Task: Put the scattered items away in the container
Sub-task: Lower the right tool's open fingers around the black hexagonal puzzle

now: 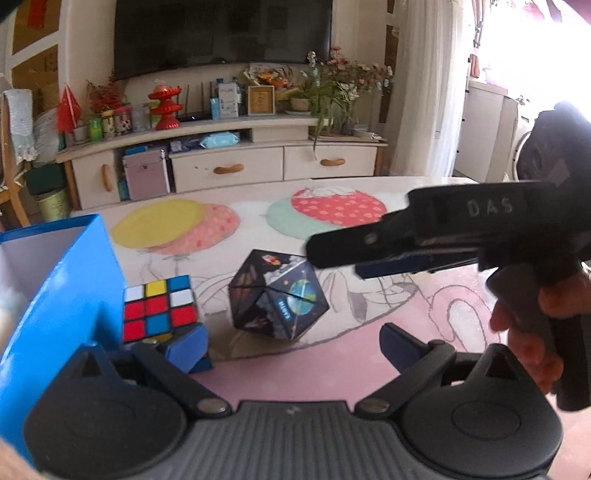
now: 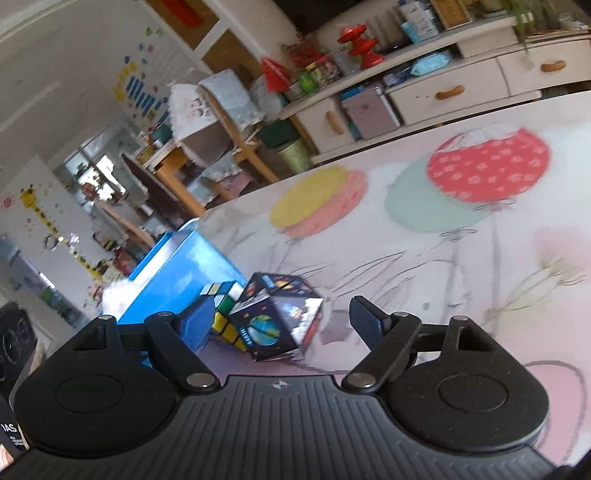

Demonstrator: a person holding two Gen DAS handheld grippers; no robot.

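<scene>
Your left gripper (image 1: 293, 341) sits nearest the lens, its blue-padded fingers (image 1: 186, 345) spread wide with nothing between them. Its left pad lies low against the near bottom corner of the Rubik's cube (image 1: 159, 308); you cannot tell from this view whether it touches. Your right gripper (image 2: 277, 321) is likewise wide open and empty, tilted as it looks down at the table, and from the left wrist view you see it reaching in from the right, above the tabletop, with your hand (image 1: 532, 332) on its grip.

Just past your left fingers, the Rubik's cube stands on the tablecloth (image 1: 332, 354) right beside the wall of the blue box (image 1: 62, 295). Next to it, a little to the right and apart from it by a narrow gap, rests the dark space-themed cube (image 1: 279, 295), printed with an Earth picture. In the right wrist view that dark cube (image 2: 279, 317) lies between your open fingers, with the Rubik's cube (image 2: 223, 314) behind your left pad and the blue box (image 2: 181, 273) beyond, something white showing inside it.

Farther off, the tablecloth carries printed balloons (image 1: 338, 205). Beyond the table stand a cream cabinet (image 1: 229, 166) with drawers, cluttered with ornaments and flowers, and a dark television (image 1: 221, 33) above it.
</scene>
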